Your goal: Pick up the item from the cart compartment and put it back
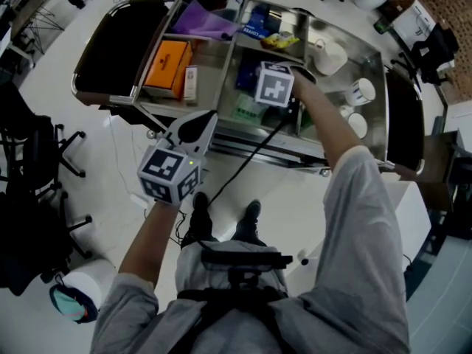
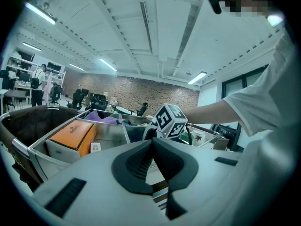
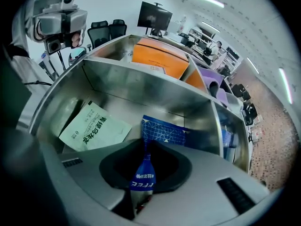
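A blue packet (image 3: 164,132) with a white grid pattern stands in the steel cart's middle compartment (image 3: 141,86). My right gripper (image 3: 143,149) reaches steeply down into that compartment and is shut on the packet's top edge, which runs pinched between the pads. In the head view its marker cube (image 1: 274,84) covers the jaws and most of the packet. My left gripper (image 1: 209,118) hangs in front of the cart's near rim (image 1: 228,133), apart from it; its jaws (image 2: 151,142) meet at the tips with nothing between them.
A pale green packet (image 3: 94,126) lies flat beside the blue one. An orange box (image 1: 167,63) fills the left compartment, a purple bag (image 1: 203,22) the one behind. White cups (image 1: 330,56) stand at the cart's right. Black bags (image 1: 118,46) hang on both ends. Office chairs (image 1: 44,153) stand left.
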The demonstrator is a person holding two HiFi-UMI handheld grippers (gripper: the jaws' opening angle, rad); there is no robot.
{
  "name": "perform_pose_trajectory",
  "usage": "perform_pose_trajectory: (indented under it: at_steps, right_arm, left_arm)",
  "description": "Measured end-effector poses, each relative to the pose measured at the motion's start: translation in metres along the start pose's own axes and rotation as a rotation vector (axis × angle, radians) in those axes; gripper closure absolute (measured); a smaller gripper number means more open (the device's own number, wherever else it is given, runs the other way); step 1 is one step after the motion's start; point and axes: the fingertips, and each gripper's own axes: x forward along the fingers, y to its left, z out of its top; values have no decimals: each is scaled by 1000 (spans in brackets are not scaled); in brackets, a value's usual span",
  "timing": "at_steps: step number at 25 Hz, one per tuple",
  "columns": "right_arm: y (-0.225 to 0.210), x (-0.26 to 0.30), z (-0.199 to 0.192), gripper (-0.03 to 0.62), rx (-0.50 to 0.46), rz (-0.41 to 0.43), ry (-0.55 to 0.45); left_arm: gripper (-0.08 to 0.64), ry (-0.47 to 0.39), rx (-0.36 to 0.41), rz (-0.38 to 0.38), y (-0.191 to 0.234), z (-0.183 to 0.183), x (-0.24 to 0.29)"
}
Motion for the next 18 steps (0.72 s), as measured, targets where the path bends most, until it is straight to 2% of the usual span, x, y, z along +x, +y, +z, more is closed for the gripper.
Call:
perform_pose_trajectory:
  at_steps: [6,18]
  right_arm:
    - [-3,-5,1,571,-13,-36,-15]
    - [-8,-19,1,580,-26,-77,-10]
  left_arm:
    - [554,4,-5,-13,-5,-2,5]
    - [554,8,-3,-11,-6,-3,7]
